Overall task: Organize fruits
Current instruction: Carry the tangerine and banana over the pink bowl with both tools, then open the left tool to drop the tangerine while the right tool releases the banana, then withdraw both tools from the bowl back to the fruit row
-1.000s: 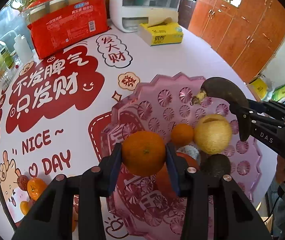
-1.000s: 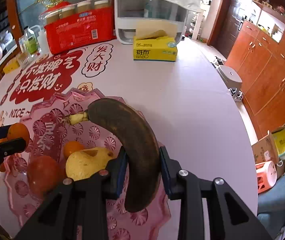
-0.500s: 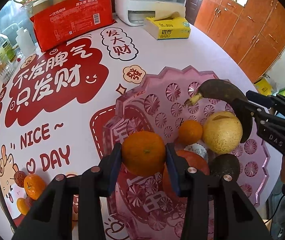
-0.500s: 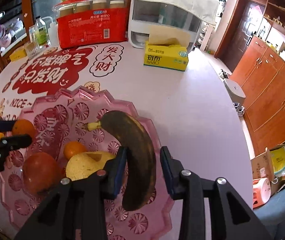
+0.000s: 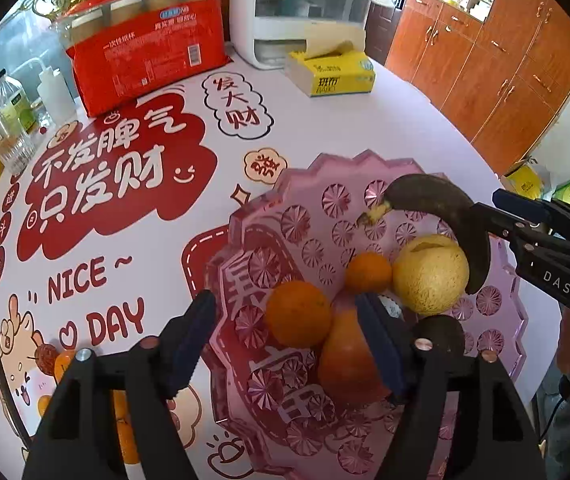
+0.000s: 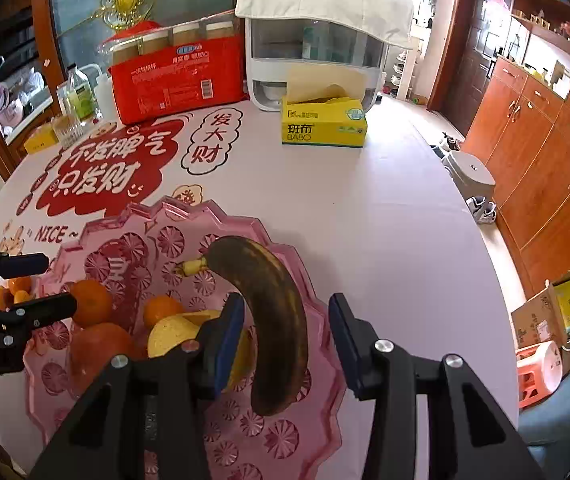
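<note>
The left gripper [image 5: 289,320] stood with its jaws wide apart over the near edge of the pink tray [image 5: 369,168]. Between its 2 fingers lay an orange [image 5: 299,314], free of both blue pads, resting in the tray against a larger red-orange fruit [image 5: 345,364] just behind the right-hand finger. Ahead of that gripper and slightly to its right sat a smaller orange [image 5: 368,272], touching a round yellow pear [image 5: 431,274]. A dark avocado-like fruit [image 5: 441,332] showed partly behind the right-hand finger, just below the pear.

The right gripper [image 6: 285,332] was likewise spread open, with a clear gap on either side of the dark brown banana [image 6: 273,308] that lay between its fingers. The banana curved away from the gripper, its pale stem pointing ahead and to the left, and it seemed to rest on the tray's far rim beside the pear; whether it touched the pear could not be told. In the left wrist view the same gripper entered from the right, its 2 fingers straddling the banana's lower end.

Well ahead of both grippers on the printed tablecloth [image 6: 365,208] stood a yellow tissue box [image 6: 323,126], a red package [image 6: 177,76] and a white dispenser [image 6: 317,44]
</note>
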